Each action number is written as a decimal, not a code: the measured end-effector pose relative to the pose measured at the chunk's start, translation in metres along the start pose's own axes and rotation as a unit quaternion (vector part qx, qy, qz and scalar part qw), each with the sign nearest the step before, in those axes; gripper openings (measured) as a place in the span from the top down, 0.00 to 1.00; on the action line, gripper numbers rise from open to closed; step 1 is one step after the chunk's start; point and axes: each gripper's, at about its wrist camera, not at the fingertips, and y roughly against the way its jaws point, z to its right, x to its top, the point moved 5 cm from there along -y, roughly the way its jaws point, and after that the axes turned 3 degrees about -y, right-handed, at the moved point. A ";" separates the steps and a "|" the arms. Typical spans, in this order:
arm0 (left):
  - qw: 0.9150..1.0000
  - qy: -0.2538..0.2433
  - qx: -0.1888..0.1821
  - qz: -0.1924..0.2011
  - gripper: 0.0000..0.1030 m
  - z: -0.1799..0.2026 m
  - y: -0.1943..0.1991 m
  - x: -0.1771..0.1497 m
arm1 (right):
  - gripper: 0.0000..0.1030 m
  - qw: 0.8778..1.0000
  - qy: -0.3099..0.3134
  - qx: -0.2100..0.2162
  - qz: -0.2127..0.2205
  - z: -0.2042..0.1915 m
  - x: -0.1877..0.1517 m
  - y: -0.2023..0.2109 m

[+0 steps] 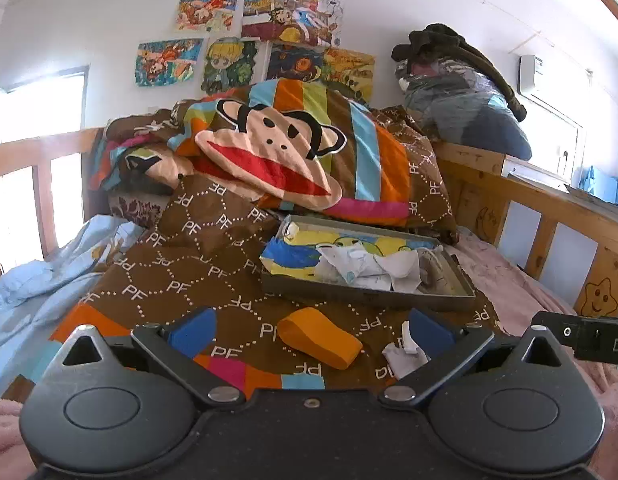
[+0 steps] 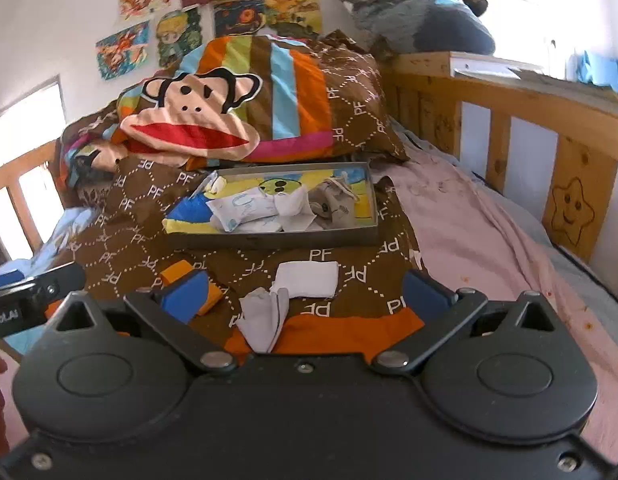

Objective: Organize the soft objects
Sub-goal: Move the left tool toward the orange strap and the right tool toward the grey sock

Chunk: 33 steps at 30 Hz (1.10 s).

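Soft objects awaiting sorting are lying loose on the brown quilt [image 2: 157, 200], ahead of both tongs. The left tongs [image 1: 309, 332] are standing spread wide and empty, bracketing the folded orange cloth [image 1: 319, 342], probably lining up to grip it. The right tongs [image 2: 305, 292], likewise agape and empty, are framing the grey sock [image 2: 265, 316], with the folded white cloth [image 2: 307, 278] just beyond at 12 o'clock. Farther toward 12 o'clock, the shallow grey box [image 2: 373, 216] is already collecting pale bundles, evidently serving as the destination.
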 end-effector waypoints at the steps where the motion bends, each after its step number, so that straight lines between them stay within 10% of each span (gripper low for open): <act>1: 1.000 0.003 0.001 -0.002 0.01 -0.001 -0.001 0.000 | 0.00 1.000 0.005 -0.001 -0.004 -0.002 -0.001 -0.001; 33: 0.998 0.031 0.000 -0.060 0.01 -0.011 -0.017 -0.010 | 0.00 0.999 0.025 -0.010 -0.030 0.003 0.009 -0.031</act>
